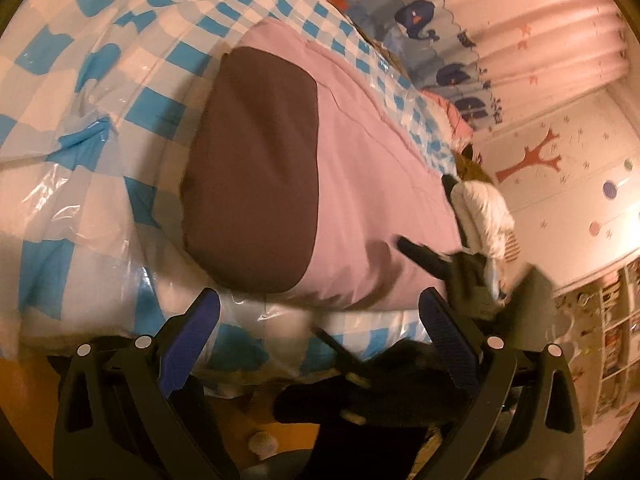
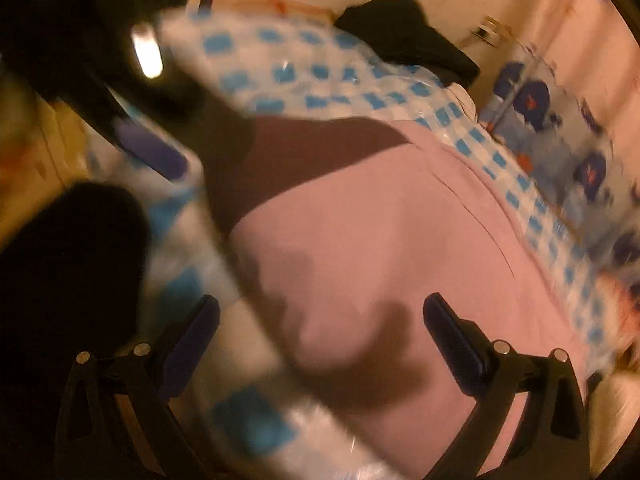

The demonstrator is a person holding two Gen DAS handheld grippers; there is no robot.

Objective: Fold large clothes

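Observation:
A large pink garment (image 1: 372, 184) with a brown panel (image 1: 256, 176) lies flat on the bed. My left gripper (image 1: 320, 316) hovers open over its near edge, holding nothing. One black finger (image 1: 420, 254) of the right gripper reaches over the garment's right edge, with a white sleeve (image 1: 484, 216) behind it. The right wrist view is blurred. It shows the pink garment (image 2: 380, 240) and brown panel (image 2: 312, 148) below my open, empty right gripper (image 2: 320, 316). A blue pad (image 2: 152, 148) of the left gripper shows at the upper left.
The bed carries a blue-and-white checked cover (image 1: 100, 80) under glossy plastic. A whale-print curtain (image 1: 424, 20) hangs behind it. A black garment (image 2: 404, 36) lies at the bed's far end. A dark shape (image 1: 360, 392) sits over the wooden floor near the bed edge. Shelves (image 1: 612, 344) stand at right.

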